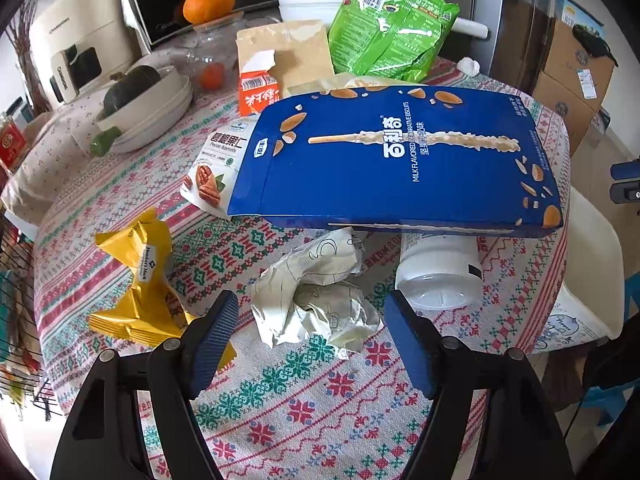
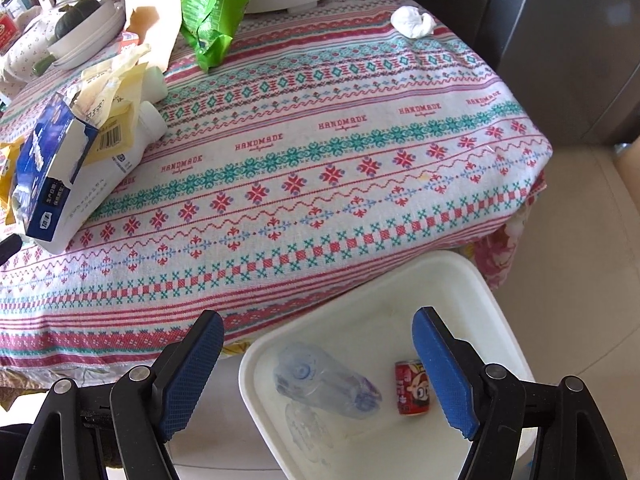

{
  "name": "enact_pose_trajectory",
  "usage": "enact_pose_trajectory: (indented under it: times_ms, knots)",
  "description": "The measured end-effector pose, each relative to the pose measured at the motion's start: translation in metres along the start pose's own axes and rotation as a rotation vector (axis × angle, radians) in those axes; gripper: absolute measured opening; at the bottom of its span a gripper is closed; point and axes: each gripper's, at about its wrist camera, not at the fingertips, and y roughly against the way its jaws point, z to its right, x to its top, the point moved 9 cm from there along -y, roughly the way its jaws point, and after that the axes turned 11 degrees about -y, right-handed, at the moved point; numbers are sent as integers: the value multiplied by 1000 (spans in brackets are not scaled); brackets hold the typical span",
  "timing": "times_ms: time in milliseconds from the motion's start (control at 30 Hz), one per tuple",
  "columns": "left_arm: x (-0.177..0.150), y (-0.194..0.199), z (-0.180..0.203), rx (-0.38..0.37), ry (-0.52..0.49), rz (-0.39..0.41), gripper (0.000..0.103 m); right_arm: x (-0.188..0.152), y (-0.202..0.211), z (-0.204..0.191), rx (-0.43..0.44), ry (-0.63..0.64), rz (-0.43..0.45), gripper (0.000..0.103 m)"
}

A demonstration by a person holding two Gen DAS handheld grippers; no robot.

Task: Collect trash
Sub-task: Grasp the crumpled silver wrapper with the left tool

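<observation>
Taking the blue biscuit box point(image 1: 396, 160) as the landmark, one crumpled paper wad point(image 1: 316, 300) is lying just in front of it, one white bottle point(image 1: 440, 268) is poking out from beneath it, and one yellow wrapper point(image 1: 140, 280) is sitting to its left. One pecan bag point(image 1: 212, 168) is peeking out at its left edge. Behind it, one green snack bag point(image 1: 388, 28), one brown paper bag point(image 1: 296, 52) and one orange-and-white carton point(image 1: 258, 94) are resting. Two oranges are showing further back: one large point(image 1: 208, 2), one small point(image 1: 211, 76). One tissue ball point(image 1: 468, 66) is lying behind its right end. Off the table, one white bin point(image 2: 472, 280) is holding one clear plastic bottle point(image 2: 324, 380) and one red can point(image 2: 410, 388).
</observation>
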Motion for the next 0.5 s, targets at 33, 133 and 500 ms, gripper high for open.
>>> enact_pose_trajectory:
  times_ms: [33,133,500]
  knots:
    - [0,-4,1,-11,2,-9,74,0,-1,-1,0,0,-2,81]
    - [-1,-14,2,-32,10,-31,63,1,-3,-4,1,5,-7,81]
    - [-2,3,7,1,39,-38,38,10,-6,-30,25,22,-2,81]
